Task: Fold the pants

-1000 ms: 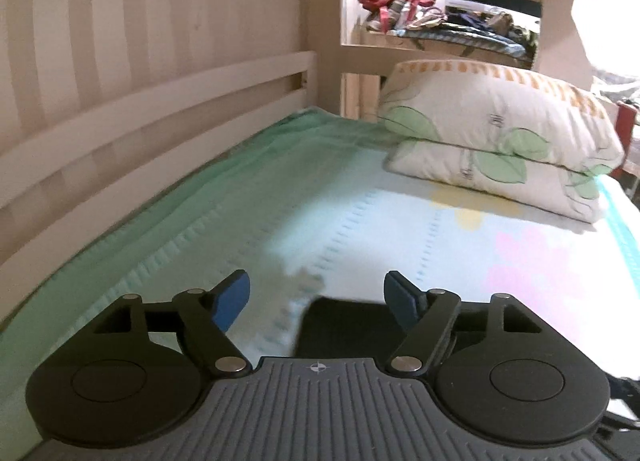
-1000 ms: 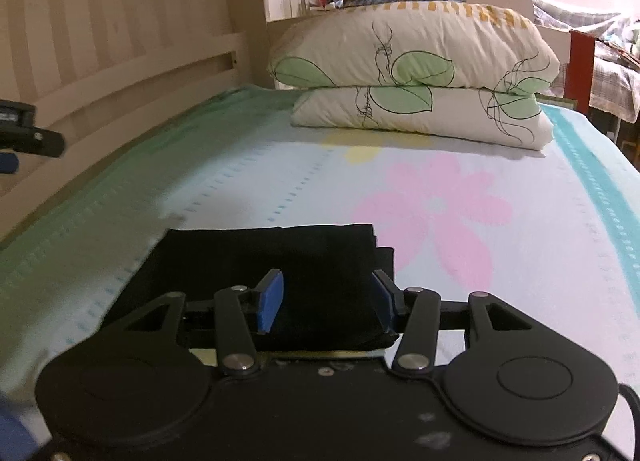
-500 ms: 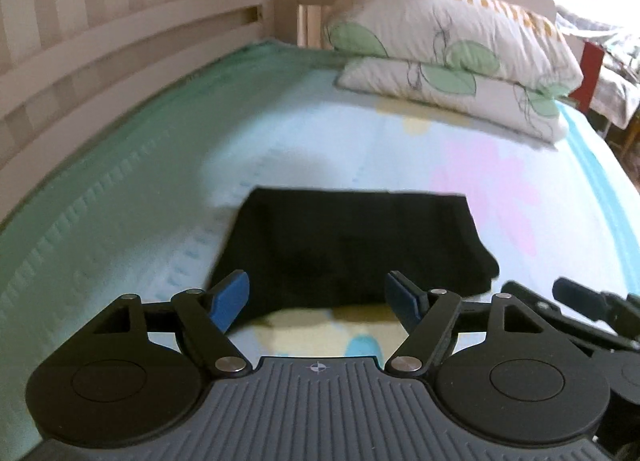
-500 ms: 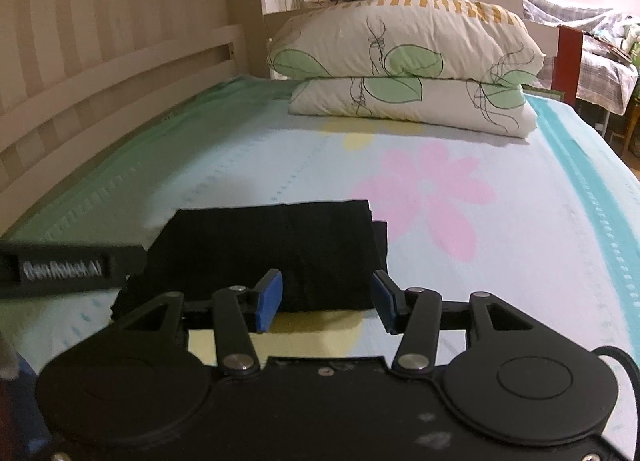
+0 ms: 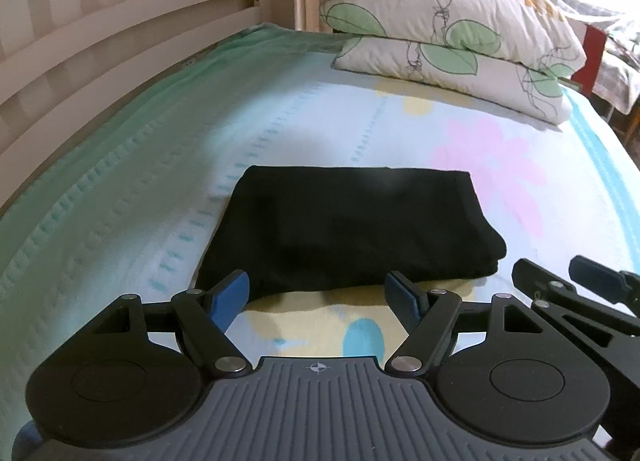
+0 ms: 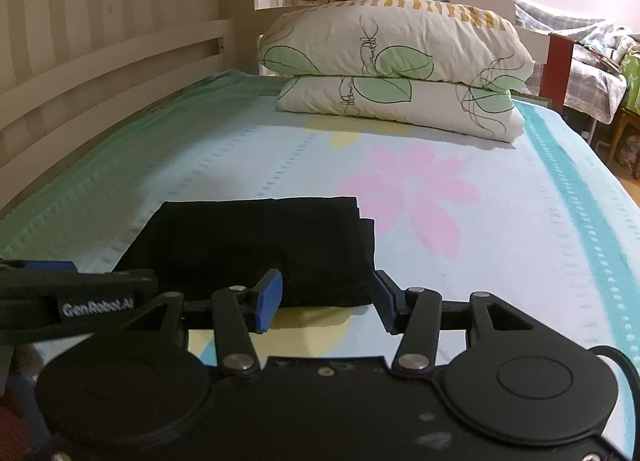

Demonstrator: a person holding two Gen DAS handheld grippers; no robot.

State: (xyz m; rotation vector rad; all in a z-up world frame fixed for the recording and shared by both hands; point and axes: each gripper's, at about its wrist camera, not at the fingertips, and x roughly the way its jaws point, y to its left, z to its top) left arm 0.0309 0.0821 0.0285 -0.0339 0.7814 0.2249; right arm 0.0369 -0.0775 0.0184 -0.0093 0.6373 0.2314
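Both grippers, left gripper [image 5: 318,295] and right gripper [image 6: 326,301], hang spread wide with nothing in them, just short of the black pants [image 5: 344,229]. Pants lie folded into a neat rectangle mid-bed on the flowered sheet [image 6: 500,221], well apart from the stacked pillows [image 6: 392,73] at the head end.

The black pants [image 5: 344,229] lie folded into a compact flat rectangle on the flowered bed sheet, with stacked layer edges showing at their right side.
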